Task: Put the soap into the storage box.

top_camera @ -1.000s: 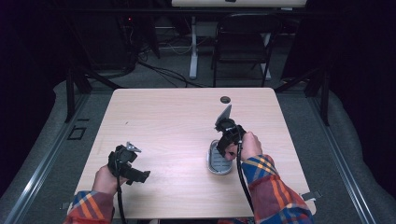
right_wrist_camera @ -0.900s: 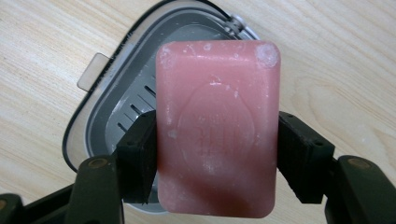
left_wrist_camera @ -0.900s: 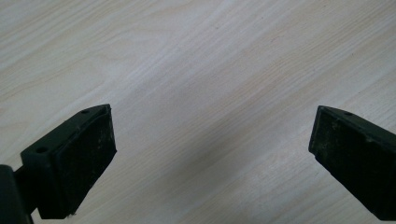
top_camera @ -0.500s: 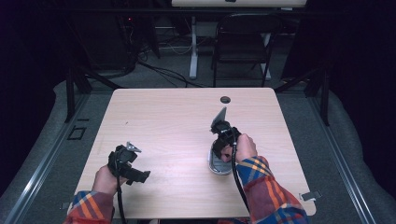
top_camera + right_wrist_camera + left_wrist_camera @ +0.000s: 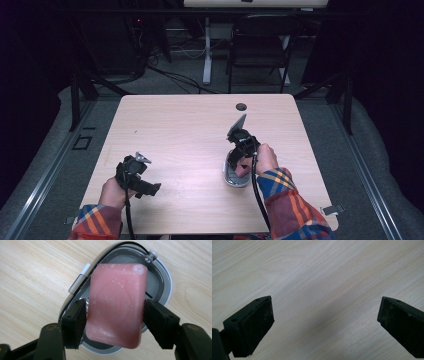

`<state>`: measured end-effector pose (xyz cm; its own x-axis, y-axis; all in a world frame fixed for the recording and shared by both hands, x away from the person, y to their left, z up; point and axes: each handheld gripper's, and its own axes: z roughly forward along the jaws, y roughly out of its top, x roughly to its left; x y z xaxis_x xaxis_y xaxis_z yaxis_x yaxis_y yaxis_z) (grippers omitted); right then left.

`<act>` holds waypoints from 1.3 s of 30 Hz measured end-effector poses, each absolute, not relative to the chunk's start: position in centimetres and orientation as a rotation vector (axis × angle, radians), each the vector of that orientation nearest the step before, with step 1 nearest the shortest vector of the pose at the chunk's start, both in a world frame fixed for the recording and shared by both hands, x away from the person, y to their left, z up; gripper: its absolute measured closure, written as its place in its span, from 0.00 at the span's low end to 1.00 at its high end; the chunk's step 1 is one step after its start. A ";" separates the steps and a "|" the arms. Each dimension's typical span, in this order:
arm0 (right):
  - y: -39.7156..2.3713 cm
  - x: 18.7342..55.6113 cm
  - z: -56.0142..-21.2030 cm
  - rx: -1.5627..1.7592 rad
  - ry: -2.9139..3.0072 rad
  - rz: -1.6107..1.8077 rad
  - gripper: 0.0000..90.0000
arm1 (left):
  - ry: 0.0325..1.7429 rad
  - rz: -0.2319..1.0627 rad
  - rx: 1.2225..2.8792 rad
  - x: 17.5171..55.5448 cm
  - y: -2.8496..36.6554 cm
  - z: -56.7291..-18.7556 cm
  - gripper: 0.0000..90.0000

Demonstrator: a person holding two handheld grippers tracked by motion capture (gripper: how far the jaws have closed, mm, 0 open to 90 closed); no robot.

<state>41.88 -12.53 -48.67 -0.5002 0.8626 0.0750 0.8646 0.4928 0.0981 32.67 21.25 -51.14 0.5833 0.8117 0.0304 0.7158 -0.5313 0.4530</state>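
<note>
We see right gripper (image 5: 115,315) clamping pink soap bar (image 5: 116,305) between its 2 jaws, directly above grey soap dish (image 5: 163,282) | left gripper (image 5: 324,322) jaws wide over bare table (image 5: 317,277)

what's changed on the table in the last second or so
The right gripper has come back toward the person and down over the grey soap dish; its jaws now sit on either side of the pink soap, above the dish. The left gripper, open over bare table, and the dish itself stayed put.
</note>
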 end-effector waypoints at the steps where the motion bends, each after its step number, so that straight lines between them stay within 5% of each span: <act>1: -12.5 41.7 -48.6 -1.588 -2.689 -0.239 0.43 | 1.231 0.333 2.423 32.7 21.2 -51.1 0.01; 8: -12.9 41.6 -47.8 -1.545 -2.726 -0.275 0.53 | 1.232 0.333 2.422 32.7 21.3 -51.1 0.01; 17: -13.7 41.1 -46.6 -1.525 -2.751 -0.323 0.52 | 1.231 0.332 2.422 32.7 21.3 -51.1 0.01; 39: -21.2 37.9 -44.8 -1.491 -2.884 -0.477 0.03 | 1.230 0.332 2.421 32.7 21.2 -51.1 0.00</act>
<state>37.90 -21.17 -44.83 -0.5793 0.8151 0.0093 0.7747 0.5470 0.3172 32.67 21.19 -51.14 0.5836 0.8115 0.0286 0.7158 -0.5308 0.4538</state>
